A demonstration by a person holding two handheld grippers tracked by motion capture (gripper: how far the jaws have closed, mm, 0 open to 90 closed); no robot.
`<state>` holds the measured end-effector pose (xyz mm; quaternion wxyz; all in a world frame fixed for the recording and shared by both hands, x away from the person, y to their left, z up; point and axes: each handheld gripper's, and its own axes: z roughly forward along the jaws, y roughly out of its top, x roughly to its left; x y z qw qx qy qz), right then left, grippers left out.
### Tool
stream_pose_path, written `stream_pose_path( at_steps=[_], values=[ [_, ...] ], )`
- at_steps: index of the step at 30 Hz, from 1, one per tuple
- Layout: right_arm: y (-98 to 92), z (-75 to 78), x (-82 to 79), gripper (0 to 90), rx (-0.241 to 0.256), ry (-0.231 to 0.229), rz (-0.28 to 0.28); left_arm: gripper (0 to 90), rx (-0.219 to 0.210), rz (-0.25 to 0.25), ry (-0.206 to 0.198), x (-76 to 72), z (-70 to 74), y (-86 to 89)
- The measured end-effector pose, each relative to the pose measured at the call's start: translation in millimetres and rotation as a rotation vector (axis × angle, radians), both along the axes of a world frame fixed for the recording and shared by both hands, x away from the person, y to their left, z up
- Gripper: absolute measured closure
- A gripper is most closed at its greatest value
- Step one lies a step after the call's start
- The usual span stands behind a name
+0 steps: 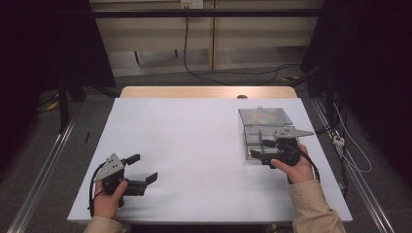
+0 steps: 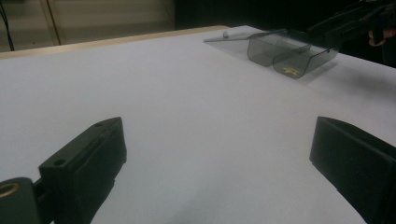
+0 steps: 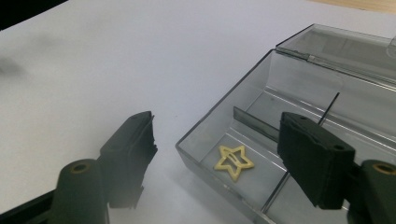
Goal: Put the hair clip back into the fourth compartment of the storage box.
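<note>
On the white desk (image 1: 194, 145), a clear box (image 1: 260, 128) sits open at the right, a yellow star clip (image 3: 233, 161) in its near compartment. The right tongs (image 3: 219, 154) gape at the box's near corner, likely about to lower onto the clip. The left tongs (image 1: 141, 167) rest open, near left.

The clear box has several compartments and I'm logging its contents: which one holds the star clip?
The corner compartment of the clear box nearest the right gripper holds the yellow star clip; the adjoining compartments look empty.
</note>
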<state>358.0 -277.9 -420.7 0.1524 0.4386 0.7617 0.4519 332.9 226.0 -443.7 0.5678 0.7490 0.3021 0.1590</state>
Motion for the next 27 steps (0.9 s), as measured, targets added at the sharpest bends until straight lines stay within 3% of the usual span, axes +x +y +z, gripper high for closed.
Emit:
stream_pose_path(
  at_steps=[6,27],
  values=[
    [1.6,1.0,-6.8,21.0,-0.009,0.007,0.019,3.6,0.004,-0.001,-0.002,-0.2,-0.1,0.6],
    [-0.4,-4.6,-28.3,18.8,-0.021,-0.001,0.054,3.6,-0.004,-0.003,0.002,-0.7,-0.1,-0.2]
  ],
)
